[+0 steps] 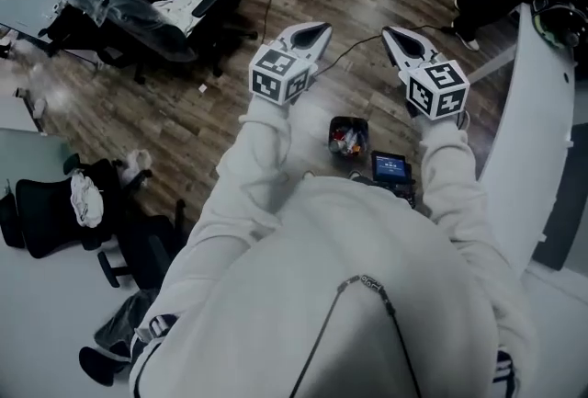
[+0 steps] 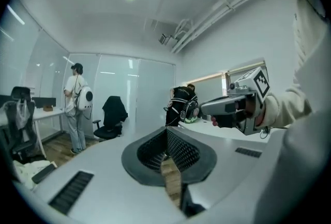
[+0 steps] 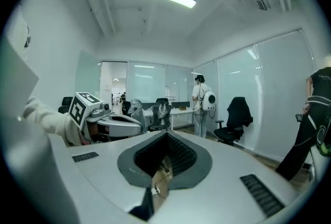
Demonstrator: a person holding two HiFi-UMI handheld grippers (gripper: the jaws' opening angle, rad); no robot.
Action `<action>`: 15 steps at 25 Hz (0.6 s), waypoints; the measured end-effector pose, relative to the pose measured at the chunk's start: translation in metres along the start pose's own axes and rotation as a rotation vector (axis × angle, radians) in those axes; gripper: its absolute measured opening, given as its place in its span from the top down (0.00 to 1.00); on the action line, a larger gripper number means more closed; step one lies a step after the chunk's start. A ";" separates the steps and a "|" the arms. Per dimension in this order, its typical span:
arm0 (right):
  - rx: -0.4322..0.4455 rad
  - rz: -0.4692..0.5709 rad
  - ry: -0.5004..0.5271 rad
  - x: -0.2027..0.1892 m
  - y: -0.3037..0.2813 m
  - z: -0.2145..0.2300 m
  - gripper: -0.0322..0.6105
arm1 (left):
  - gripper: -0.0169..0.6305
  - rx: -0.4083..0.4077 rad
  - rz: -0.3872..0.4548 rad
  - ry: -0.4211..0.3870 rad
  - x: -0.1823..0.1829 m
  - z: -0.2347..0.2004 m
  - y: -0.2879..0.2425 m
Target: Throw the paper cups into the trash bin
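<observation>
Wooden floor [image 1: 175, 111] carries the dark trash bin [image 1: 349, 120], rubbish inside, low between both claws. Left claw [image 1: 317, 27] and right claw [image 1: 393, 34] are each clenched on nothing.

No word, number or brand can be read anywhere. The only signs are black-and-white square markers on the cube [image 1: 280, 74] of the left gripper [image 1: 320, 27] and the cube [image 1: 438, 89] of the right gripper [image 1: 388, 31] — patterns, not letters. A small screen [image 1: 390, 168] just beside the bin [image 1: 348, 123] glows blue — its print is too small to make out.
</observation>
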State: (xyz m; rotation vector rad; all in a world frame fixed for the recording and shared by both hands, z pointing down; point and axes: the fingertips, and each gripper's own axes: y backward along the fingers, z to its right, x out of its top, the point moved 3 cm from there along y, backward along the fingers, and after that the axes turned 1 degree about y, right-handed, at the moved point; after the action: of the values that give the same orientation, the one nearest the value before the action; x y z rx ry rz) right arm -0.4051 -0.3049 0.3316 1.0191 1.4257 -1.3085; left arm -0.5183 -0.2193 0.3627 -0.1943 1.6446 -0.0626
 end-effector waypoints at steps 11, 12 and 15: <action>0.026 0.162 0.081 0.099 0.030 -0.020 0.92 | 0.98 -0.026 0.127 -0.082 0.080 0.014 0.025; 0.021 0.168 0.085 0.100 0.033 -0.019 0.92 | 0.98 -0.032 0.120 -0.089 0.078 0.018 0.023; 0.006 0.169 0.073 0.093 0.044 -0.019 0.92 | 0.98 -0.055 0.092 -0.102 0.068 0.030 0.020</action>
State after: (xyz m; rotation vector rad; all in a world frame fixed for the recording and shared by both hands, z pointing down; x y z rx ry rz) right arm -0.3864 -0.2825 0.2314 1.1755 1.3579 -1.1640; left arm -0.4946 -0.2087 0.2906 -0.1605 1.5525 0.0615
